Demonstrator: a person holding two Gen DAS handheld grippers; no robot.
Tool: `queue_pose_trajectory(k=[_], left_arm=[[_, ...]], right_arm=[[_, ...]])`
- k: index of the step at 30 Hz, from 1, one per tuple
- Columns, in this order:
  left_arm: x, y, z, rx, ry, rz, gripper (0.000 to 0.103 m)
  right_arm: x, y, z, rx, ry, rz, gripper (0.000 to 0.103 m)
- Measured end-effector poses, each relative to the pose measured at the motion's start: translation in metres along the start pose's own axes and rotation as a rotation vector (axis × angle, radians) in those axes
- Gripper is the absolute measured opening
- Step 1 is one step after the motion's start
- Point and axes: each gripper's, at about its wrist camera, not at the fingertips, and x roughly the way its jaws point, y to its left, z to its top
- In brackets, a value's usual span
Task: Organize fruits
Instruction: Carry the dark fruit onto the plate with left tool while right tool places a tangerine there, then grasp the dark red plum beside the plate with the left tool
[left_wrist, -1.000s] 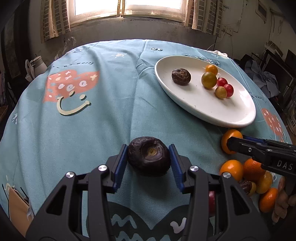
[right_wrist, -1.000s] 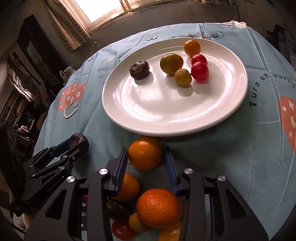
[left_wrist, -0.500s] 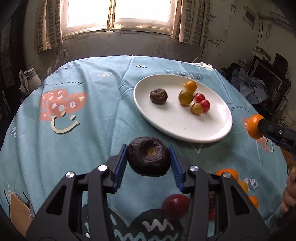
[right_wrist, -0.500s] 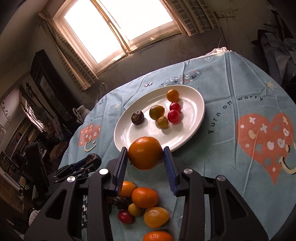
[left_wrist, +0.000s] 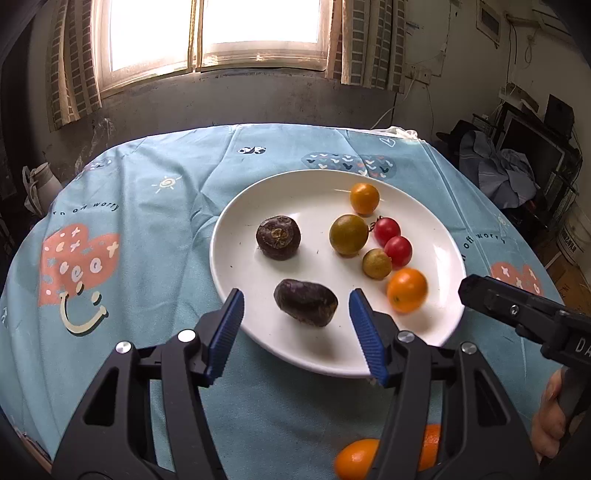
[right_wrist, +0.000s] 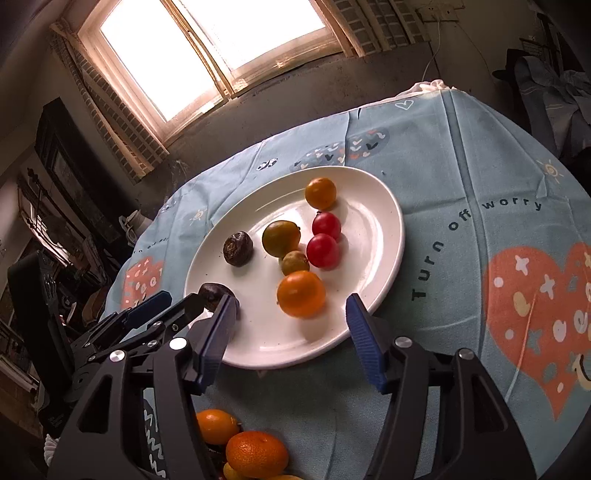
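My dark fruit (left_wrist: 306, 302) lies on the white plate (left_wrist: 436, 332), between the pads of my left claw (left_wrist: 295, 328) yet touching neither; those jaws are opening, nothing gripped. The orange (right_wrist: 301, 293) sits on the plate too, ahead of my right claw (right_wrist: 291, 332), clear of both pads; that claw's jaws are also opening and hold nothing. Farther back on the plate I see another dark fruit (left_wrist: 278, 238), a green-yellow one (left_wrist: 348, 235), a smaller one (left_wrist: 376, 263), two red tomatoes (left_wrist: 398, 251) touching each other, and a small orange fruit (left_wrist: 364, 198) at the far side. The plate rests on the blue patterned cloth (left_wrist: 147, 192) over the surface; more oranges (right_wrist: 256, 454) lie on the cloth beneath my right claw; a hand (left_wrist: 550, 417) shows at the left view's right edge.
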Motion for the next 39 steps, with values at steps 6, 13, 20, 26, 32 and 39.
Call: queue_pose_trajectory(k=[6, 13, 20, 26, 32, 39], left_arm=[[-0.030, 0.022, -0.016, -0.060, -0.034, 0.004, 0.071], [-0.064, 0.043, -0.070, -0.075, -0.016, 0.054, 0.080], [-0.076, 0.035, -0.107, 0.014, 0.027, 0.088, 0.086], [-0.079, 0.032, -0.108, 0.035, 0.017, 0.056, 0.086], [-0.083, 0.024, -0.114, 0.083, 0.023, 0.028, 0.087], [-0.071, 0.018, -0.119, 0.146, 0.054, 0.091, 0.094]], right_arm=[[-0.040, 0.007, -0.011, 0.000, -0.063, 0.074, 0.065], [-0.065, -0.014, -0.045, 0.082, -0.070, 0.110, 0.069], [-0.065, -0.032, -0.044, 0.164, -0.062, 0.103, 0.069], [-0.063, -0.031, -0.046, 0.165, -0.041, 0.109, 0.069], [-0.061, -0.031, -0.046, 0.165, -0.035, 0.098, 0.069], [-0.061, -0.033, -0.046, 0.167, -0.038, 0.094, 0.069]])
